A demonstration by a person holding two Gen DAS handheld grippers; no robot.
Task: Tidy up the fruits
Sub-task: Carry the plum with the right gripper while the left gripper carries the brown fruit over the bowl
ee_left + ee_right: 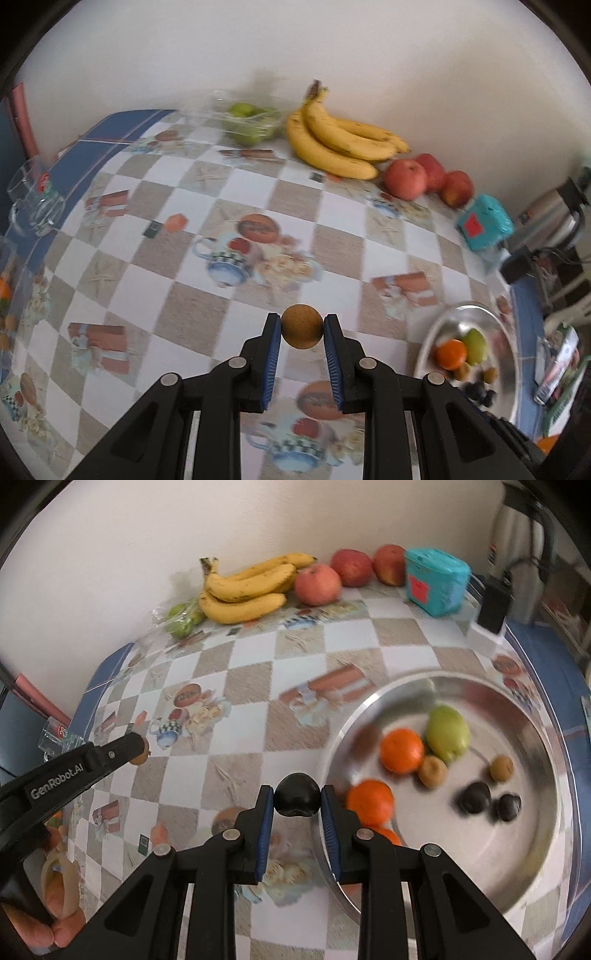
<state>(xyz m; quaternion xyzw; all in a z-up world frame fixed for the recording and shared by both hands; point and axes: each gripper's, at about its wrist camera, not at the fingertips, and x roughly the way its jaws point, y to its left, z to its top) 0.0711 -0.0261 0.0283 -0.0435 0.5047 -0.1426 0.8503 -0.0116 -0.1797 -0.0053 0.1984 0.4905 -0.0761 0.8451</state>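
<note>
Two handheld grippers are shown above a table covered by a checked, printed tablecloth (236, 192). The left gripper (301, 326) is closed on a small round brown fruit (301, 326), which is pinched between the blue pads (272, 354) at the fingertips and held clear of the cloth. The right gripper (297, 800) is likewise closed on a small dark, nearly black fruit (297, 799), gripped between its pads just beside the near left rim of a round metal tray (535, 849).

In the tray are seen two oranges (402, 750), a green pear-like fruit (448, 733), two small brown fruits (433, 771) and two dark fruits (475, 797); blur prevents closer identification. A third orange shape is partly hidden behind the right gripper's finger.

Along the far wall, from left to right, are arranged green fruit in clear plastic packaging (249, 120), a bunch of bananas (332, 136), three red apples (404, 179) and a turquoise box (484, 223). A glass mug (33, 199) is placed at the far left edge of the table. In the right wrist view the left gripper is visible at the left, with a hand (55, 904) around its handle.
</note>
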